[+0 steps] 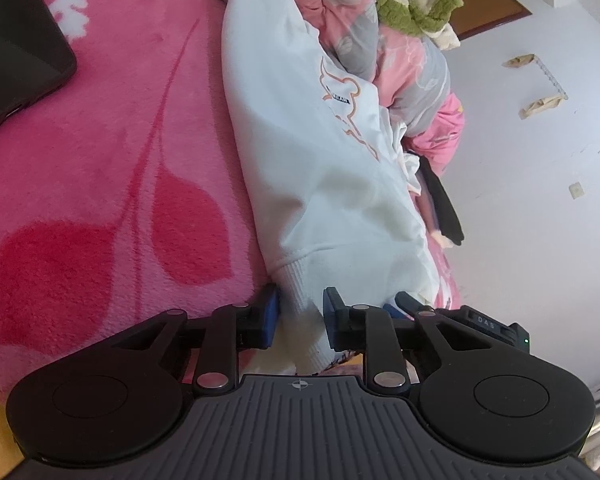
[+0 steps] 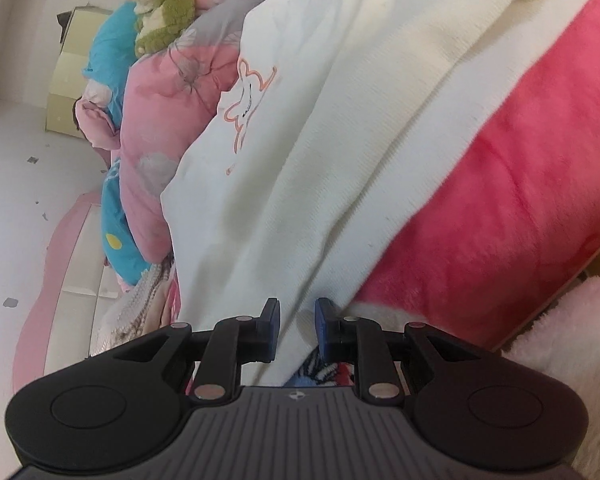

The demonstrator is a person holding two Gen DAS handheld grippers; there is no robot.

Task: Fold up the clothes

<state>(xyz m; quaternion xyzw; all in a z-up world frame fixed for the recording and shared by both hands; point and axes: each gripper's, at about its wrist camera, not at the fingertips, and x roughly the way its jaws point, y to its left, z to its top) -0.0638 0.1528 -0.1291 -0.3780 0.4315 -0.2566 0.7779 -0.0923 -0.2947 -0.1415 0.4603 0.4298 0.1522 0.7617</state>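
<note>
White sweatshirt [image 1: 324, 168] lay bunched on the pink blanket [image 1: 100, 184] – left gripper [image 1: 300, 320] clamped its ribbed hem, right gripper [image 2: 298, 330] pinched its edge; best to pull both corners taut and level before folding.

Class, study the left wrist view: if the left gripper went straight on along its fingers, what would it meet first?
The left gripper would meet the white sweatshirt at once: its ribbed hem already lies between the blue pads. Whether they pinch it is unclear.
</note>
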